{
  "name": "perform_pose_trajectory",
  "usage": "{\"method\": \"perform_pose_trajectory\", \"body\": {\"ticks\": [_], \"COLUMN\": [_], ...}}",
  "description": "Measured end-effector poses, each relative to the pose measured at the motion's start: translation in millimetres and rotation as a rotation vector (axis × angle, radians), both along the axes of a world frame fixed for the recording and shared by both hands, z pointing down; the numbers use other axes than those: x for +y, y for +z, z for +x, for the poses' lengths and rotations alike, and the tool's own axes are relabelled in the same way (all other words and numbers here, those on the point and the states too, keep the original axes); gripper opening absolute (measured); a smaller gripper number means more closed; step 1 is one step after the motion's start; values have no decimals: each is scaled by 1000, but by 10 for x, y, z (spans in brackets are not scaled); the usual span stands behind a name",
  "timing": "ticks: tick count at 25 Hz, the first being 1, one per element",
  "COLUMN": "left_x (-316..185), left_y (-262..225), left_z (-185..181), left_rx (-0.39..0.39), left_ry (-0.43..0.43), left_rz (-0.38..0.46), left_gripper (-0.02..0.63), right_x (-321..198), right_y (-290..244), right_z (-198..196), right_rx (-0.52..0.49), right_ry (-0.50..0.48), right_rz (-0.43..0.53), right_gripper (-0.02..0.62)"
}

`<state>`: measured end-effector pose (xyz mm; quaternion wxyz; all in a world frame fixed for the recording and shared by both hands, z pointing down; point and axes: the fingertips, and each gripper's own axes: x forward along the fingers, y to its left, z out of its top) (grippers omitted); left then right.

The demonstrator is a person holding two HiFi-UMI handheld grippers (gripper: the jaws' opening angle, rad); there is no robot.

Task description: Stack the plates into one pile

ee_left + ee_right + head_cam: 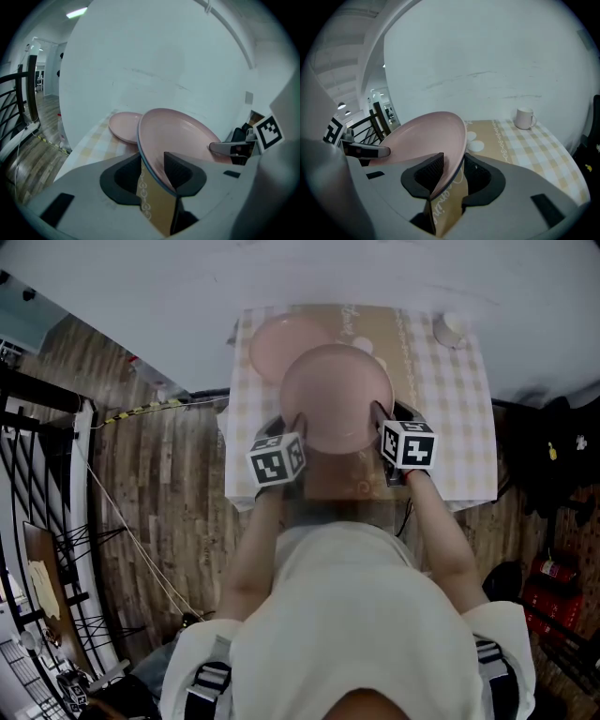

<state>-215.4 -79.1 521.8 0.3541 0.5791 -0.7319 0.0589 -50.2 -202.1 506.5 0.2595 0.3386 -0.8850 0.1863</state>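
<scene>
A pink plate [336, 397] hangs tilted above the table, held by its rim on both sides. My left gripper [298, 423] is shut on its left rim, and my right gripper [377, 418] is shut on its right rim. In the left gripper view the held plate [183, 133] runs between my left gripper's [152, 161] pads, with the right gripper [234, 149] clamped on its far edge. The right gripper view shows the plate [426, 136] in my right gripper [452, 164]. A second pink plate [286, 343] lies flat on the table at the back left, partly hidden by the held one.
The small table [459, 418] has a checked cloth and a tan runner, and stands against a white wall. A white mug [450, 329] stands at its back right corner. A black railing [37, 474] and wooden floor lie to the left.
</scene>
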Motion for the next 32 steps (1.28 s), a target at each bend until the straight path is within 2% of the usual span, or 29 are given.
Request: {"method": "perform_pose_trajectory", "body": {"ticks": [15, 23, 32], "left_x": [-268, -486, -795], "left_y": [18, 143, 327], "left_z": [-889, -1278, -1563], "left_rx": [11, 3, -11], "left_ry": [-10, -9, 22], "left_rz": [10, -25, -67], "left_gripper": [146, 149, 149], "right_x": [-263, -499, -778], "right_y": [73, 150, 300], "right_z": [-893, -1310, -1584], "right_rx": [21, 42, 79], "right_ry": [-28, -42, -25], "right_rz": [-16, -21, -31], "right_gripper": [132, 133, 133]}}
